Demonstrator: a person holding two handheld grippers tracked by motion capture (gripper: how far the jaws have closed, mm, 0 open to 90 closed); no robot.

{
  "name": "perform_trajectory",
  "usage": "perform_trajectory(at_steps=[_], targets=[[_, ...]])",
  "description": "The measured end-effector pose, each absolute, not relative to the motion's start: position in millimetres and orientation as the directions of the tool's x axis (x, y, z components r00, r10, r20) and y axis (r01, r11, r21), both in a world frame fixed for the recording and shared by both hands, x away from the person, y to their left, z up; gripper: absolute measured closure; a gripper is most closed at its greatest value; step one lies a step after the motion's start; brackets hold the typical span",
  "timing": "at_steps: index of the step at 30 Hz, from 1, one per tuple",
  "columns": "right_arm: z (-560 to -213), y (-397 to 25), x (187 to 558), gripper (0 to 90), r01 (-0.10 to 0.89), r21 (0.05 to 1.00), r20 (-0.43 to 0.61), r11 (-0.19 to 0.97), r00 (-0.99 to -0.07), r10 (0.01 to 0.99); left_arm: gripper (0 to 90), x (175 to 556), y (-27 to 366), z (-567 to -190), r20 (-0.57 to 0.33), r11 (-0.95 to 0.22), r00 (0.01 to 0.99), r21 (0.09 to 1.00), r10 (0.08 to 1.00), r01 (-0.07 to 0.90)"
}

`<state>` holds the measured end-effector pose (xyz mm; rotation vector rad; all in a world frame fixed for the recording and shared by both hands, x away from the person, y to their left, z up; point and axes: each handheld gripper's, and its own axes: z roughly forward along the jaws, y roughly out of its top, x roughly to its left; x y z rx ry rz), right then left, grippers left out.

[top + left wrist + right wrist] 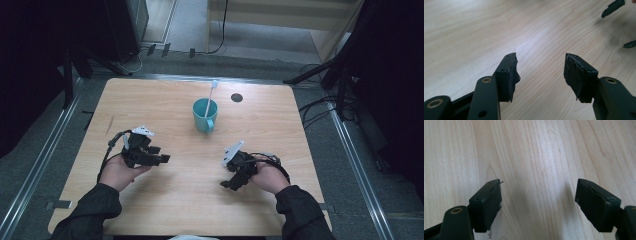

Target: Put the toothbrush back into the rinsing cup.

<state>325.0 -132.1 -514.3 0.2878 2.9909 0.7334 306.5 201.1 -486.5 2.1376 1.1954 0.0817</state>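
A teal mug (205, 115) stands upright at the middle of the wooden table (165, 200), its handle toward the person, with a white toothbrush (210, 97) leaning in it. My left gripper (161, 154) rests near the table's left side, held by a hand, jaws open and pointing right with nothing between them. In the left gripper view its fingers (509, 72) frame bare wood. My right gripper (229, 185) sits at the front right, open and empty, and its fingers (487, 200) stand wide apart over bare wood. Both grippers are well short of the mug.
A small dark round hole (237, 97) lies in the tabletop right of the mug. Black stands and cables (320, 107) surround the table on the floor. The other gripper's jaw tips (614, 7) show at the top right of the left gripper view.
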Motion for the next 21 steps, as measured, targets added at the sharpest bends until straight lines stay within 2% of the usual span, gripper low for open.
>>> perform_trajectory(at_steps=[21], targets=[[-514.8, -132.1, 324.5, 21.2, 0.166, 0.458, -0.003, 0.873, -0.982, 0.188, 40.8, 303.7, 212.6, -501.5, -0.255, -0.344, 0.54, 0.543, 0.802, 0.766]])
